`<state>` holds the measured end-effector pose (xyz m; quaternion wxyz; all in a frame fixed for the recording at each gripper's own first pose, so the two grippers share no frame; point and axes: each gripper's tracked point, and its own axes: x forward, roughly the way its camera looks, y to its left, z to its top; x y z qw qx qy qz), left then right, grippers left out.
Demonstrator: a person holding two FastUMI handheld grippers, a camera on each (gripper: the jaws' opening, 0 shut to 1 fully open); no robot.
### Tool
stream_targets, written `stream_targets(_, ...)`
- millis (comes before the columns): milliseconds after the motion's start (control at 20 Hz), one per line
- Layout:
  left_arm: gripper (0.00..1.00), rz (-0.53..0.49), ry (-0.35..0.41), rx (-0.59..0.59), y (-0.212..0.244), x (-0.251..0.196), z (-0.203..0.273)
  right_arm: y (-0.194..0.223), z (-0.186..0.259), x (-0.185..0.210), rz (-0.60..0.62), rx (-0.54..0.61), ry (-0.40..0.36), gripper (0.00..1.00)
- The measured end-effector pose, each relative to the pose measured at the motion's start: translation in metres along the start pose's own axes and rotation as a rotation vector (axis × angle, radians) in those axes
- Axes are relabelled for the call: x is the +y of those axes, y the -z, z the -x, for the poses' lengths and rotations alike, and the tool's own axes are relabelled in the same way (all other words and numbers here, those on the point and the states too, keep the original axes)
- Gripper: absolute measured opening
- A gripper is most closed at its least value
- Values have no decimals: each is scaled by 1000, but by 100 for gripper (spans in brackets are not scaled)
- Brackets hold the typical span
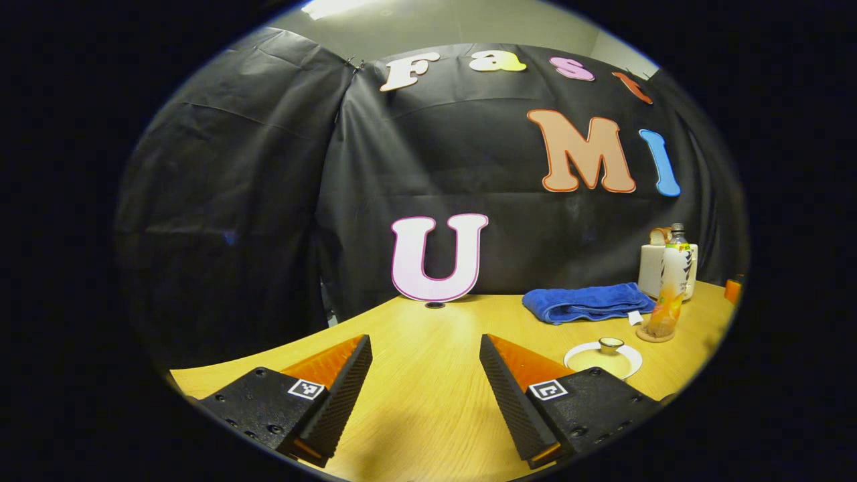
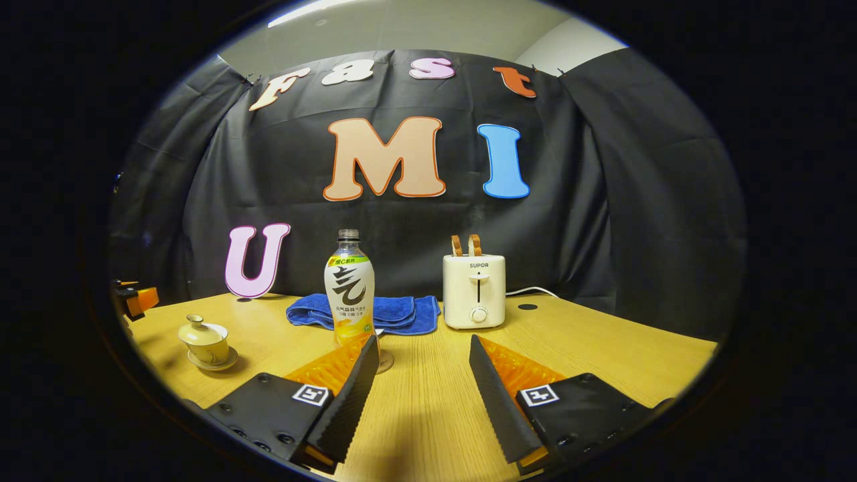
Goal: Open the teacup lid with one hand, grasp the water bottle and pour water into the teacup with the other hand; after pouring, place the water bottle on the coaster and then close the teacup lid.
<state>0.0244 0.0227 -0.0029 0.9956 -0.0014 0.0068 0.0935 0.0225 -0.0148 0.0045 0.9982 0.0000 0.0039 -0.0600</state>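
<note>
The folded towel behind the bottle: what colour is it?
The towel is plain blue; it shows best in the right gripper view, behind the water bottle.

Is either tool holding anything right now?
No. The left tool and the right tool are both open, with nothing between their fingers.

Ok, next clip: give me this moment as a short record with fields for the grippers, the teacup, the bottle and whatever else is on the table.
left gripper: open, holding nothing, low over the table
right gripper: open, holding nothing, bottle just beyond its left finger
teacup: on its saucer, lid on
water bottle: upright on the coaster, apart from both grippers
blue towel: folded, behind the bottle
toaster: by the back wall, two slices standing in its slots
table: light wood
task stage: nothing grasped yet, lid not yet lifted
</note>
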Motion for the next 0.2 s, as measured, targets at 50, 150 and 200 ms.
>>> stream_targets(50,94,0,-1,1,0,0,1,0,0,0,0,0,0,87)
stream_targets(150,94,1,-1,0,0,-1,1,0,0,0,0,0,0,87)
stream_targets(200,94,1,-2,0,1,-1,0,0,0,0,0,0,0,87)
